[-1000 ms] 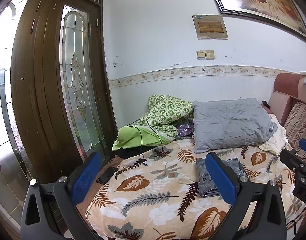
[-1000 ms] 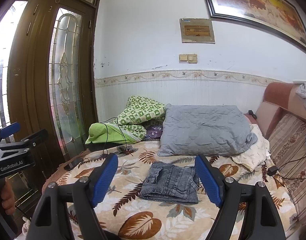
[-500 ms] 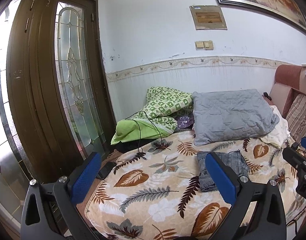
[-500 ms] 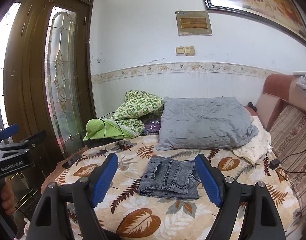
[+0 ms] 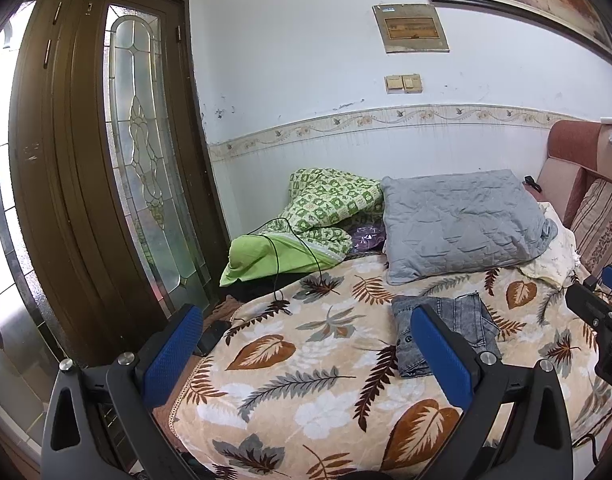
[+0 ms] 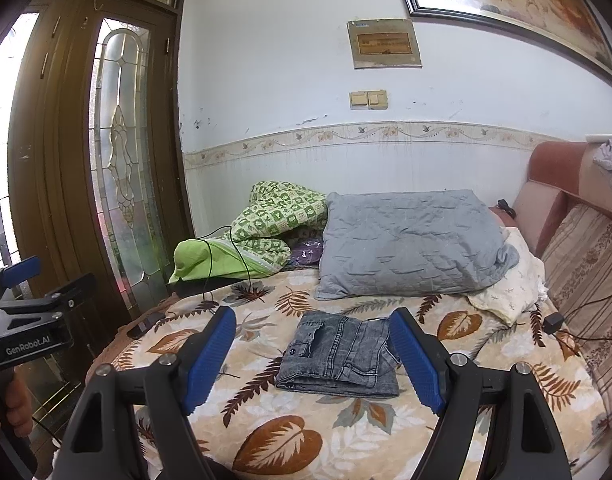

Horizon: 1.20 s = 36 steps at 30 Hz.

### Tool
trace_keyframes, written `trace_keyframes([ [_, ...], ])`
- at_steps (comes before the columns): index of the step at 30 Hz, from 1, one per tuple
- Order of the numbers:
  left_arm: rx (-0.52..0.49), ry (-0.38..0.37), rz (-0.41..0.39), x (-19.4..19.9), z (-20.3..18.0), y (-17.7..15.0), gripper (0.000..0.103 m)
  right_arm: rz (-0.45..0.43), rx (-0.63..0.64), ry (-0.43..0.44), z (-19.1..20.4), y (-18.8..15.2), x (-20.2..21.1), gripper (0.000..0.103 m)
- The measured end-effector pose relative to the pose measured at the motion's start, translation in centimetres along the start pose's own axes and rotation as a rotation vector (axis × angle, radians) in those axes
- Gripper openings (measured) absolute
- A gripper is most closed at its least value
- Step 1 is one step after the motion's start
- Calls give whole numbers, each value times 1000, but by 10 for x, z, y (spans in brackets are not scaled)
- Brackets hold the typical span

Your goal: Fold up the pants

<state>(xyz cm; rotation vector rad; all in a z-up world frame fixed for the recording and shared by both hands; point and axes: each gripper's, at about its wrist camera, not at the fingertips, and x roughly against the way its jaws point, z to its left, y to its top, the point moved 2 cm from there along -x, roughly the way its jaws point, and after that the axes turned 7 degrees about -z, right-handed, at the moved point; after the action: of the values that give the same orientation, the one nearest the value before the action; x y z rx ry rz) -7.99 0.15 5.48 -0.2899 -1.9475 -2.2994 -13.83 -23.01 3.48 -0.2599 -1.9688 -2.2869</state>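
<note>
Grey denim pants lie folded into a small rectangle on the leaf-patterned bedspread. In the left wrist view the pants are partly hidden behind the right blue finger. My right gripper is open and empty, held above the bed short of the pants. My left gripper is open and empty, to the left of the pants. The left gripper's body also shows at the left edge of the right wrist view.
A grey pillow, a green patterned quilt with a black cable, and a cream cloth lie at the head of the bed. A wooden door with glass panels stands left. A striped sofa cushion is right.
Both grippers have pulled back and up from the bed, so the folded pants look smaller and farther. The pants have not moved.
</note>
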Motion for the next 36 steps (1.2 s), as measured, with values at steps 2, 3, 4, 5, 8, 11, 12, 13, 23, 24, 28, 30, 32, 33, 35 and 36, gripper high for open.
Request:
trace_keyframes([
  [2, 0, -13, 6, -6, 0, 0, 103, 3, -5, -7, -2, 0, -3, 82],
  [3, 0, -18, 7, -8, -1, -1, 103, 6, -7, -10, -2, 0, -5, 82],
  [4, -1, -22, 7, -11, -2, 0, 103, 11, -8, -15, -3, 0, -8, 82],
  [5, -1, -25, 9, -16, -2, 0, 103, 15, -8, -20, -4, -1, -11, 82],
  [8, 2, -43, 19, -29, -1, -2, 103, 32, -11, -34, -4, -3, -23, 82],
  [11, 12, -52, 27, -43, 3, -4, 103, 52, -2, -45, -1, -6, -36, 82],
  [12, 16, -56, 31, -49, 5, -5, 103, 57, 2, -48, 0, -6, -40, 82],
  [13, 19, -60, 36, -55, 6, -6, 103, 63, 5, -52, 1, -8, -45, 82],
  [23, 4, -53, 124, -111, 14, -25, 103, 110, -5, -84, 11, -20, -100, 82],
  [24, -10, -47, 127, -113, 15, -25, 103, 111, -14, -82, 11, -20, -104, 82],
  [28, -40, -28, 128, -110, 19, -23, 103, 113, -52, -64, 14, -21, -119, 82],
  [30, -51, -16, 125, -107, 20, -22, 103, 110, -73, -50, 16, -23, -122, 82],
  [32, -50, -13, 121, -102, 20, -21, 103, 114, -74, -37, 18, -25, -122, 82],
  [33, -47, -11, 119, -101, 20, -20, 103, 117, -67, -34, 20, -27, -121, 82],
  [35, -31, -4, 115, -95, 19, -17, 103, 118, -47, -26, 21, -28, -116, 82],
  [36, -19, -2, 110, -91, 18, -16, 103, 116, -32, -24, 21, -27, -114, 82],
])
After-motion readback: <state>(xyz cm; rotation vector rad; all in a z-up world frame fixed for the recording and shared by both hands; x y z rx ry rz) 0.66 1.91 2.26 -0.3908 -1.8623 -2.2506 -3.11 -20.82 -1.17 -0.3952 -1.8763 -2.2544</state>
